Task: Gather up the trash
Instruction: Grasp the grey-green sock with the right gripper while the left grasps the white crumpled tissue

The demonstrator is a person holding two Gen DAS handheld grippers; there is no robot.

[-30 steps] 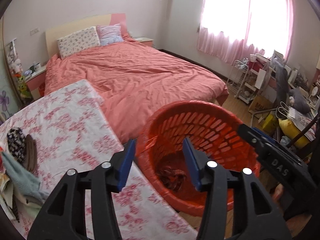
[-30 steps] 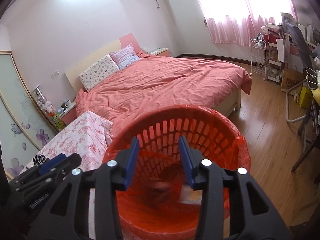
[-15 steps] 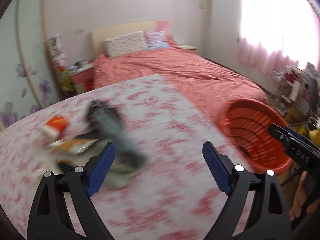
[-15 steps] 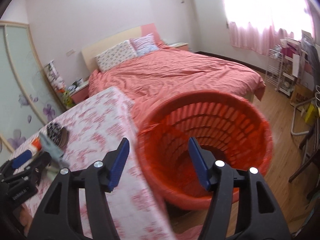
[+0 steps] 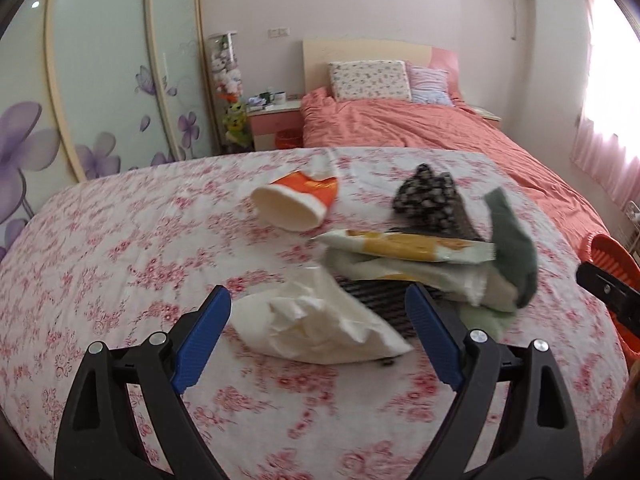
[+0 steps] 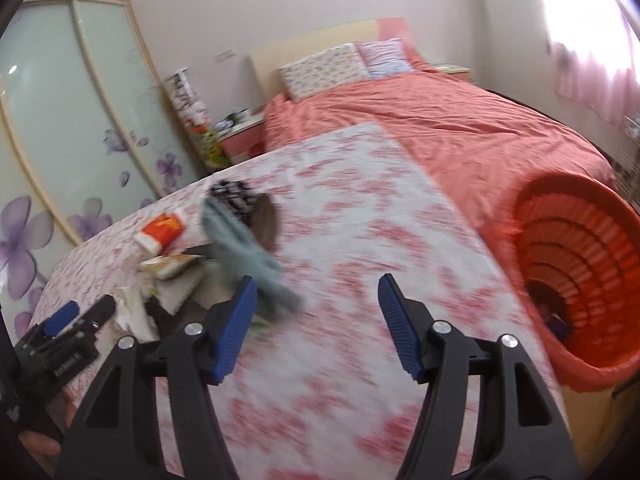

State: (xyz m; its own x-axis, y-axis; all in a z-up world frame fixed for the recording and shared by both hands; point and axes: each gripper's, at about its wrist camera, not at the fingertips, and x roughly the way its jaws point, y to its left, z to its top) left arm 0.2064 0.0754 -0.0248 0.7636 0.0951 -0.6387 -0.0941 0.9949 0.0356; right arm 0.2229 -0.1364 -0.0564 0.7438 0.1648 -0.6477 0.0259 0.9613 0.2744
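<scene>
My left gripper (image 5: 318, 334) is open and empty, its fingers either side of a crumpled white tissue (image 5: 316, 326) on the floral tablecloth (image 5: 120, 248). Behind the tissue lie a yellow-white snack wrapper (image 5: 404, 248), an orange-and-white paper cup (image 5: 296, 202) on its side, a green sock (image 5: 514, 236) and a black patterned cloth (image 5: 428, 196). My right gripper (image 6: 316, 324) is open and empty above the tablecloth (image 6: 360, 248), right of the pile. The orange trash basket (image 6: 576, 264) stands off the table's right edge. The left gripper also shows in the right wrist view (image 6: 76, 314).
A bed with a salmon cover (image 5: 420, 128) lies behind the table. A pink nightstand (image 5: 276, 120) and a glass wardrobe with purple flowers (image 5: 92, 80) are at the back left. A pink-curtained window (image 5: 612, 100) is at the right.
Both grippers swung left from over the orange basket to the table and opened wider. The left one now faces the trash pile and straddles the tissue.
</scene>
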